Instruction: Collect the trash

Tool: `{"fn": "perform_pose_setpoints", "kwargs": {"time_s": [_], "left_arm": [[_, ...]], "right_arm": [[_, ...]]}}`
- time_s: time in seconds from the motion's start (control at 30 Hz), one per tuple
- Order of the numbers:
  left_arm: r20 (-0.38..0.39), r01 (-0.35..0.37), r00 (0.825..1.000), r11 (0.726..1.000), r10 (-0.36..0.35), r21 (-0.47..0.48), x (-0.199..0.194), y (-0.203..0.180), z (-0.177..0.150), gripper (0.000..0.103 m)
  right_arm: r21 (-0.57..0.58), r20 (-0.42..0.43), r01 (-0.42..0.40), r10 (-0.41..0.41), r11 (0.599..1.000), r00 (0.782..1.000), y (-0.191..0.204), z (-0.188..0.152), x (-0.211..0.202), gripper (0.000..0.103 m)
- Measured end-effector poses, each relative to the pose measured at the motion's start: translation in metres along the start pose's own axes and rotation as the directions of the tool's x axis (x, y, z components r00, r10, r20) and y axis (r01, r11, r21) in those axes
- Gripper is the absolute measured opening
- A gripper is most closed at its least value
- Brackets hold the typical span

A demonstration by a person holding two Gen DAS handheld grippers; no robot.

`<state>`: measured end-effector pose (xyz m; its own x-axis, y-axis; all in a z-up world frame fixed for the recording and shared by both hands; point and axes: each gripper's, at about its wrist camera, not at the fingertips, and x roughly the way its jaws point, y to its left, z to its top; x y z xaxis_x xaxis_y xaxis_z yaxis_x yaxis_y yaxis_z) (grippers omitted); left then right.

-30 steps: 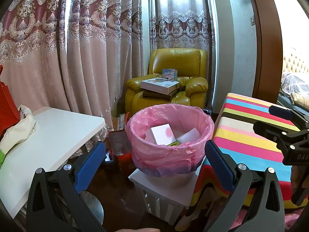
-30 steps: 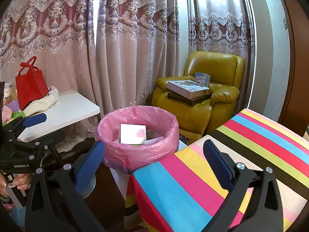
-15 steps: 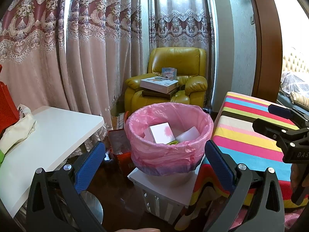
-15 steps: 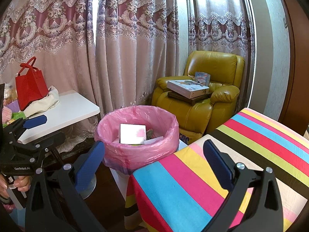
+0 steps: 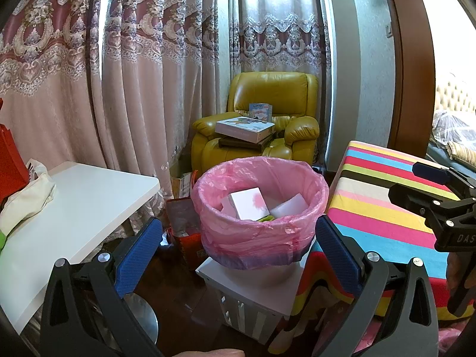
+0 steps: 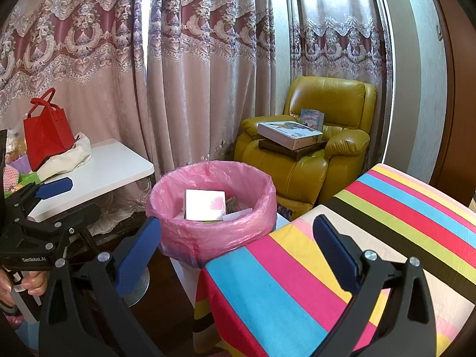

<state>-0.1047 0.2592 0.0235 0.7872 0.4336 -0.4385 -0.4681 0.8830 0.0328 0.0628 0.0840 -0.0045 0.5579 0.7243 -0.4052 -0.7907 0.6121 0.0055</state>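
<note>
A bin lined with a pink bag point(image 5: 258, 232) stands on a low white stand between a white table and a striped table; it also shows in the right wrist view point(image 6: 212, 232). Inside lie a white box point(image 5: 248, 206), a second white piece point(image 5: 290, 205) and something green. The white box also shows in the right wrist view point(image 6: 204, 204). My left gripper point(image 5: 238, 250) is open and empty, a little in front of the bin. My right gripper point(image 6: 235, 247) is open and empty over the striped table's corner, right of the bin.
A white table point(image 5: 77, 208) at the left carries a red bag point(image 6: 47, 134) and a cream cloth bag point(image 6: 65, 157). The striped tablecloth point(image 6: 357, 253) covers a table at the right. A yellow armchair point(image 5: 267, 119) with boxes stands behind the bin, before curtains.
The left gripper has shifted very slightly; the bin sits a touch lower-left in its view. The right gripper has barely moved. Both stay open.
</note>
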Motion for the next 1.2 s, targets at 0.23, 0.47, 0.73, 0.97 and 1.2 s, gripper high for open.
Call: {"fn": "perform_pose_setpoints", "kwargs": {"time_s": [0.23, 0.47, 0.73, 0.97, 1.2], "left_arm": [[0.0, 0.0, 1.0, 1.0, 0.0, -0.001, -0.0001, 0.0, -0.0013, 0.097], [-0.002, 0.001, 1.0, 1.0, -0.001, -0.001, -0.0003, 0.0003, -0.0001, 0.097], [-0.004, -0.002, 1.0, 1.0, 0.002, 0.002, -0.0002, 0.0004, -0.0009, 0.097], [-0.008, -0.001, 1.0, 1.0, 0.001, 0.003, 0.0008, 0.0017, -0.0017, 0.097], [-0.019, -0.03, 0.999, 0.999, 0.031, 0.031, -0.0001, -0.003, -0.0055, 0.097]], "right_arm": [[0.0, -0.005, -0.001, 0.001, 1.0, 1.0, 0.0002, -0.0009, 0.0005, 0.099], [0.0, -0.006, -0.002, 0.002, 1.0, 1.0, 0.001, -0.0006, 0.0011, 0.099], [0.002, -0.007, -0.005, 0.005, 1.0, 1.0, 0.0018, -0.0012, 0.0016, 0.099], [0.004, -0.006, -0.008, 0.008, 1.0, 1.0, 0.0045, -0.0042, 0.0018, 0.099], [0.012, -0.007, -0.011, 0.011, 1.0, 1.0, 0.0038, -0.0089, 0.0001, 0.099]]}}
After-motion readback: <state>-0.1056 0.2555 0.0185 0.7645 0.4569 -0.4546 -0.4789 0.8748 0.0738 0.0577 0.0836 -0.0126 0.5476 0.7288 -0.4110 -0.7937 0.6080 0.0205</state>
